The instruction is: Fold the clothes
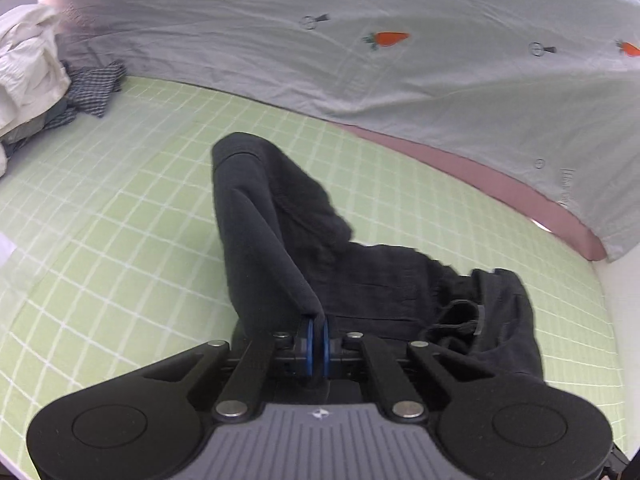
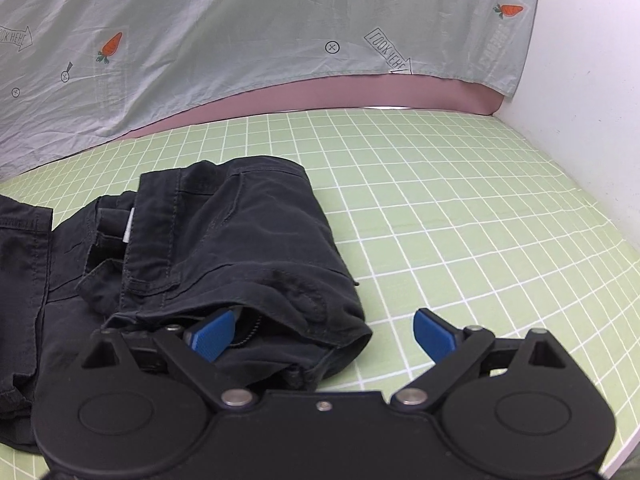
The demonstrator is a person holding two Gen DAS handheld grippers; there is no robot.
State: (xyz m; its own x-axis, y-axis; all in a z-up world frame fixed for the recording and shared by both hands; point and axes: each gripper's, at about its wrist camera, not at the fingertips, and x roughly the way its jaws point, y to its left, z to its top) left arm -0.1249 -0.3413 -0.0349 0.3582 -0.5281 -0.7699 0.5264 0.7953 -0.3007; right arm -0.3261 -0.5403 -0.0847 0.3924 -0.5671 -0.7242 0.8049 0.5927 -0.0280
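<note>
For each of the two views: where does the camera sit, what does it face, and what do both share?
Left wrist: sits behind the left tool, shut on the dark trousers, facing the carrot-print sheet.
Right wrist: sits behind the right tool, open at the trousers' folded waist end.
Shared: trousers, green checked cover, sheet.

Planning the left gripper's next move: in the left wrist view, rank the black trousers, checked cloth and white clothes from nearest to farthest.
1. Black trousers: pinched in the left gripper.
2. Checked cloth: far left, on the green sheet.
3. White clothes: left edge, just beyond it.
</note>
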